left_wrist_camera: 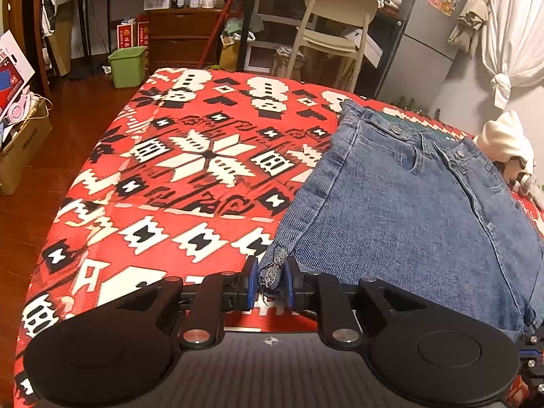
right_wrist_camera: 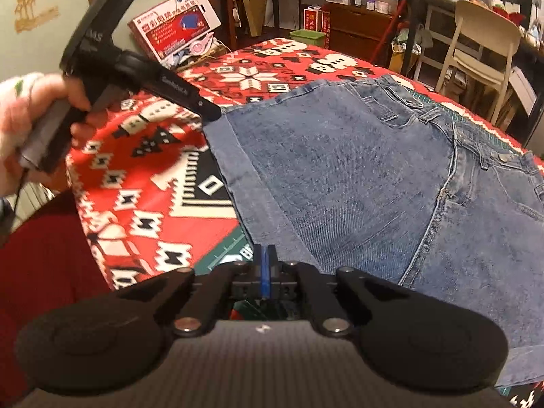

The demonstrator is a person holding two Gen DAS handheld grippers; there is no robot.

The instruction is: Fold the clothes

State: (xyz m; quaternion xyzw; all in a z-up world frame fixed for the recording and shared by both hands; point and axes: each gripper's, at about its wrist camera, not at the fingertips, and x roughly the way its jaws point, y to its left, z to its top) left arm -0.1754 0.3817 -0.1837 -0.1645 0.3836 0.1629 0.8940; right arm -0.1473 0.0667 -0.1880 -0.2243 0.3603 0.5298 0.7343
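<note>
The denim shorts (left_wrist_camera: pixel 408 204) lay flat on the red patterned blanket (left_wrist_camera: pixel 190 176), front side up, w/ the waistband at the far end and the leg hems toward the person. In the left wrist view they filled the area from about 12 to 4 o'clock of the left gripper (left_wrist_camera: pixel 271 273).

The left gripper was narrow and pinched the frayed hem corner of the shorts between its blue pads (left_wrist_camera: pixel 252 282); the cloth bunched there, directly at 12 o'clock and touching both pads.

The right gripper (right_wrist_camera: pixel 267 265) had its pads pressed together w/ no cloth visible between them. The shorts' near hem was just beside it, at approx. 1 o'clock, apart from the fingertips. In that view the left gripper's tip was at the other hem corner, at about 11 o'clock.

I judge the denim as rather thick and heavy for cloth, soft but w/ some stiffness at the seams, not slippery, not fragile. It should hold a crease well. Hem corners and waistband ends look like the best places to grip, because the doubled cloth there gives the pads something firm.
</note>
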